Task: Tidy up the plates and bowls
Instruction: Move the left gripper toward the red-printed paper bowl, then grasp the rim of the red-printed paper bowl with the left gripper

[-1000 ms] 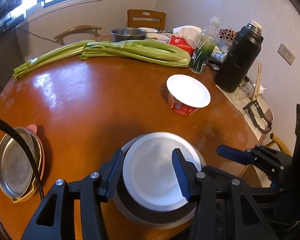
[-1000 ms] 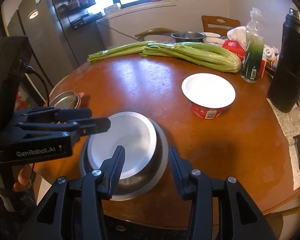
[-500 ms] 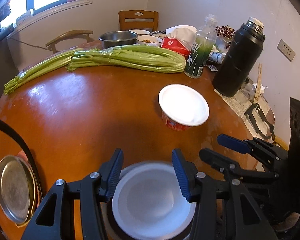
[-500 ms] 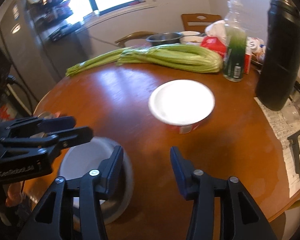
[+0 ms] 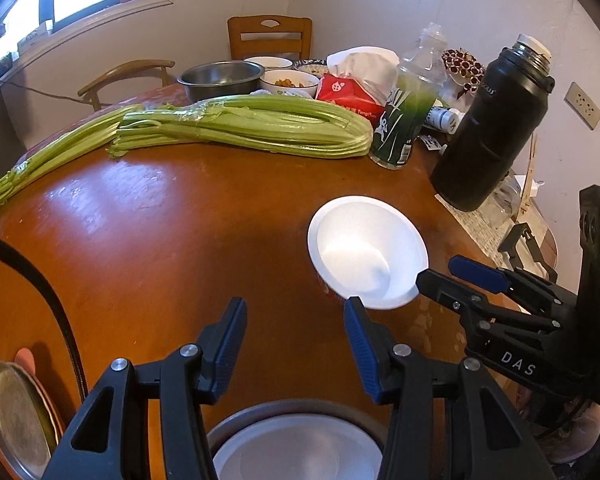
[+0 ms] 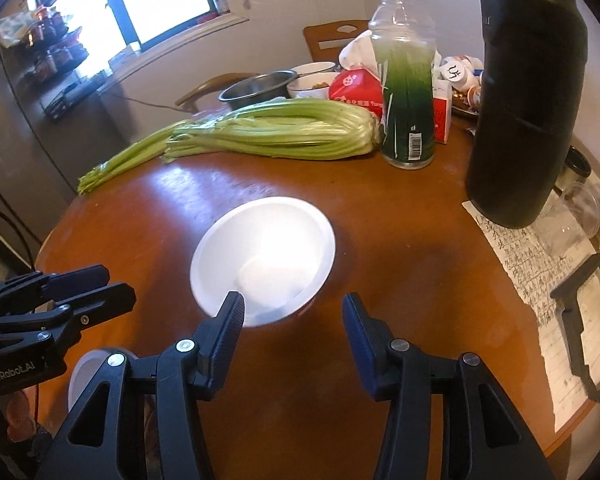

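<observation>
we take the white bowl (image 6: 262,256) as landmark: it sits on the round wooden table (image 5: 148,248), on the near side of the celery (image 5: 244,128) and well short of the black flask (image 5: 488,128).

right gripper (image 6: 292,312) points down at the bowl from the near edge of the table. its jaws have just been opening and stand spread, nothing between them. in its own view the left finger (image 6: 228,328) overlaps the bowl's near rim and the right finger hangs over bare wood to the right of the bowl; we cannot tell if the rim is touched. in the left wrist view its tip sits just at the bowl's right rim.

left gripper (image 5: 296,332) is also spread and empty, hanging between the bowl and the metal bowl with white plate (image 5: 300,448) at the near edge below it. the white bowl lies ahead and to the right of its jaws.

our judgement: the right hand is nearer, so it takes the bowl. the bowl is round, so no long axis to line up; what matters is straddling the rim wall, one finger inside, one outside. the right gripper needs a small shift left and forward.

metal plates (image 5: 16,416) lie far left of the bowl.
</observation>
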The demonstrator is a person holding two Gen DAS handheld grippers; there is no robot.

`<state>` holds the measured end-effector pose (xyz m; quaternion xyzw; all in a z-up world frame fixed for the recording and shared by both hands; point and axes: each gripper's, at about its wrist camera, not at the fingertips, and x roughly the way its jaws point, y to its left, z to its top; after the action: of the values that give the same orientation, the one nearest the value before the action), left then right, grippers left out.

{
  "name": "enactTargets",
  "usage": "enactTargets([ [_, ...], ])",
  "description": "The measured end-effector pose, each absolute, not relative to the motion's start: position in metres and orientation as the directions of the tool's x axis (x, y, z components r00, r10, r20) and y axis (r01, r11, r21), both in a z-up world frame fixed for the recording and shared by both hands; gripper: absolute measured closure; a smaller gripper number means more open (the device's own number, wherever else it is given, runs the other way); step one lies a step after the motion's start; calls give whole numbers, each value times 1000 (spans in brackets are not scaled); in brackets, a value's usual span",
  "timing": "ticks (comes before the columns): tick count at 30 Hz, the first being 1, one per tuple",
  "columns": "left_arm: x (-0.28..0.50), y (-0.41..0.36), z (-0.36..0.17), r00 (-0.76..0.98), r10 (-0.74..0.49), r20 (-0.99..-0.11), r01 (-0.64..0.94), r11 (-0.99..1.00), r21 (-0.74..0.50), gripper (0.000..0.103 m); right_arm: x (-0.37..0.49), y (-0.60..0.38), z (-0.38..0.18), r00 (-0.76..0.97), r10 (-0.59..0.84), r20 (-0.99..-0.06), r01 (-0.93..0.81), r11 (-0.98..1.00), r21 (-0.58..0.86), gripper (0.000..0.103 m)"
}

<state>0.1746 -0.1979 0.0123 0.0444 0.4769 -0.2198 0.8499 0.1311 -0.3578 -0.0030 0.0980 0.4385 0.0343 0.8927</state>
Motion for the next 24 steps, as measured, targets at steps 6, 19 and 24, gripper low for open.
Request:
enactTargets([
  [6,185,-205,8,436,-330,-838,418,898,-136,53,142,-361,-7,601,143,-786,28,979,200,50],
  [19,204,-214,-2,423,-345,-838,402,900,-168,53,156,-358,-15,588,148,-795,9,982,189,50],
  [24,213,-216,-11,408,-337,-848,390,905,-171,53,167,-351,-23,596,130,-792,-18,989,148,50],
])
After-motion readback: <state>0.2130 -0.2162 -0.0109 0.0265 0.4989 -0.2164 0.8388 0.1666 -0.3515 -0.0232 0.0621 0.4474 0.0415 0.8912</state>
